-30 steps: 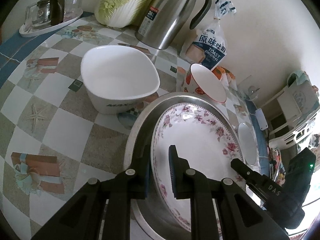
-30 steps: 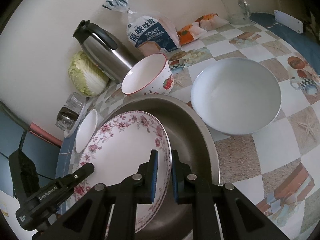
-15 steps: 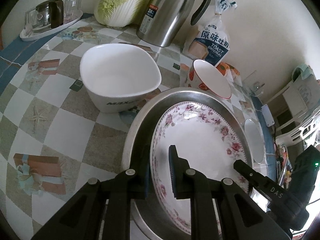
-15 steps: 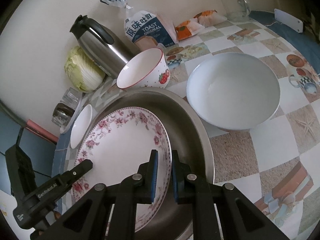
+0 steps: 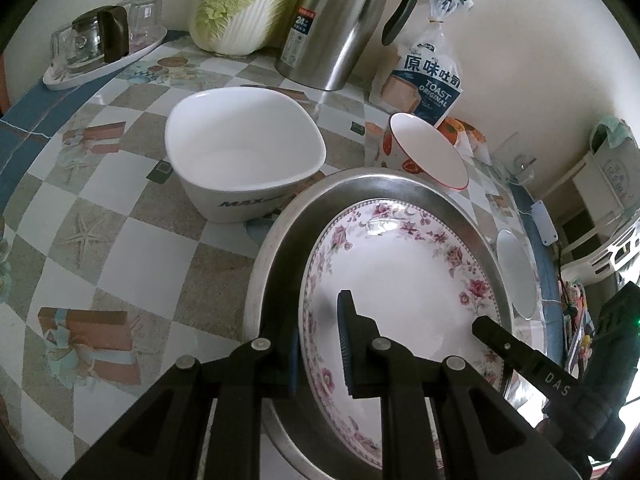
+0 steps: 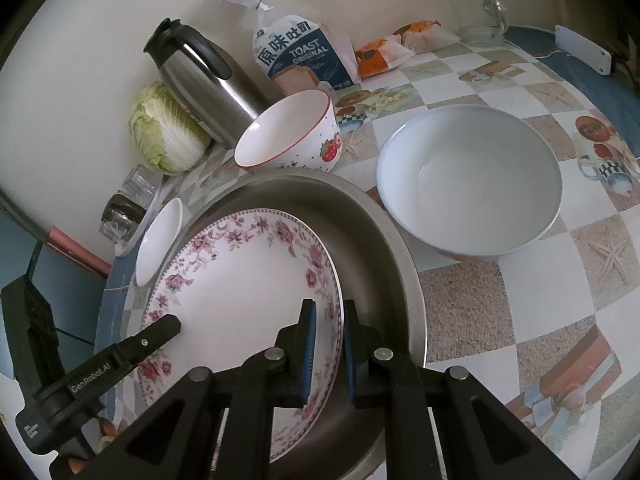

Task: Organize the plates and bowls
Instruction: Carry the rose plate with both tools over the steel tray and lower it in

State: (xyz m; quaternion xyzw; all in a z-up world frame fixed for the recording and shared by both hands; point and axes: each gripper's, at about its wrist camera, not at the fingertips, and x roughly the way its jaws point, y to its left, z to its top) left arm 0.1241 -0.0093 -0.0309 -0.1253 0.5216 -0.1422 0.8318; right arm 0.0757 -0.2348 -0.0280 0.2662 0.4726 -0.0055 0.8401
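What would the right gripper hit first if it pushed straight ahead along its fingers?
Probably the steel basin: the right gripper, shut on the floral plate, points toward its far wall. Depth is unclear.

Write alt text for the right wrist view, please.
The right hand-held gripper is shut on the rim of a floral-edged white plate lying in a round steel tray. Beyond stand a wide white bowl, a strawberry-print bowl and a steel thermos jug.

We see our left gripper (image 5: 318, 342) and right gripper (image 6: 329, 346): black plastic w/ blue ribbed pads, silver screws (white lettering "GenRobot.AI", "DAS").
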